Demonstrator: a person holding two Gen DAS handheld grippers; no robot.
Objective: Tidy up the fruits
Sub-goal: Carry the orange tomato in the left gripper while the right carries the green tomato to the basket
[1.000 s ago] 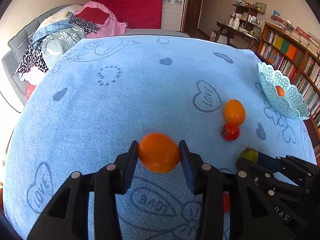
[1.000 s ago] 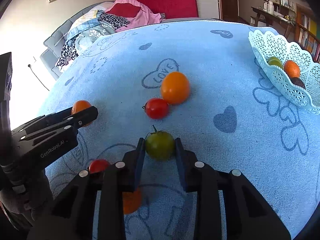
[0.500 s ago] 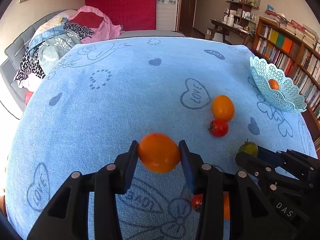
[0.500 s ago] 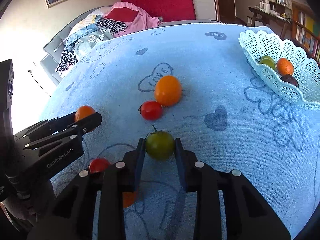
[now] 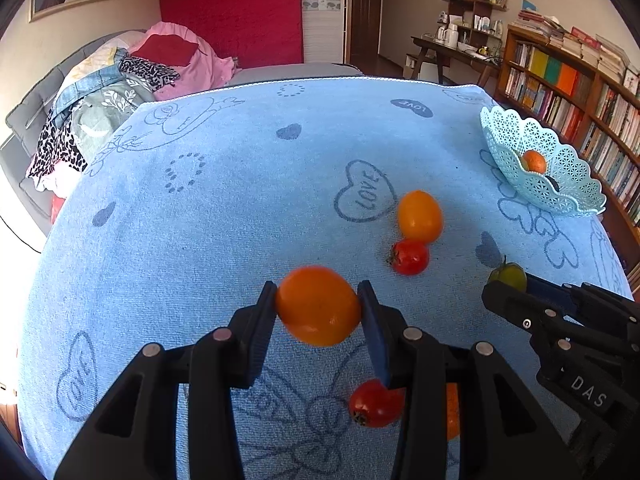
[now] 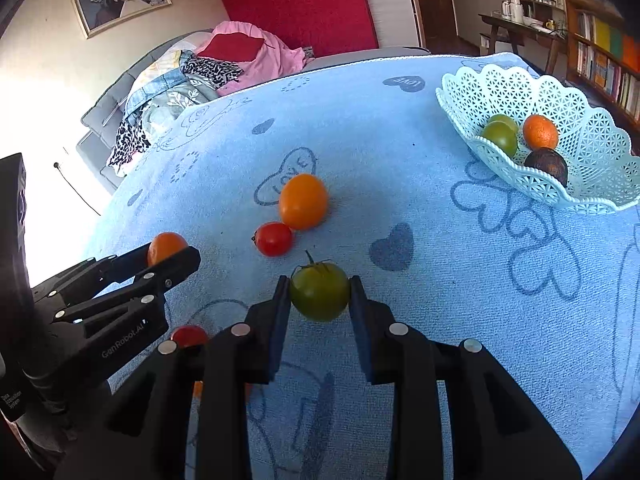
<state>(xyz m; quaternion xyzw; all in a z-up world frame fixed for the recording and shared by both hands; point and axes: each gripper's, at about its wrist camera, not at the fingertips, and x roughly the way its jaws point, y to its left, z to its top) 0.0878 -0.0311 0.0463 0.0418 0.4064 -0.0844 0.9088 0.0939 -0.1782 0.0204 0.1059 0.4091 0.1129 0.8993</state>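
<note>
My left gripper (image 5: pixel 318 306) is shut on an orange fruit (image 5: pixel 318 305), held above the blue cloth. My right gripper (image 6: pixel 320 297) is shut on a green tomato (image 6: pixel 320 297), also lifted off the cloth. The same green tomato (image 5: pixel 508 276) shows at the right in the left wrist view. On the cloth lie an orange tomato (image 6: pixel 303 201) touching a red tomato (image 6: pixel 273 239), and another red tomato (image 5: pixel 374 403) sits below my left fingers. The lace basket (image 6: pixel 592 152) at the right holds green fruits (image 6: pixel 499 136), an orange (image 6: pixel 540 132) and a dark fruit (image 6: pixel 547 164).
The table is covered by a blue towel (image 5: pixel 224 208) with heart prints. Behind its far edge stands a sofa piled with clothes (image 5: pixel 120 92). A bookshelf (image 5: pixel 568 92) runs along the right. A further orange fruit (image 5: pixel 453 412) is partly hidden behind my left gripper's finger.
Both grippers have drifted across the table with their fruits, so the basket and the two tomatoes on the cloth have shifted in view. Grips are unchanged.
</note>
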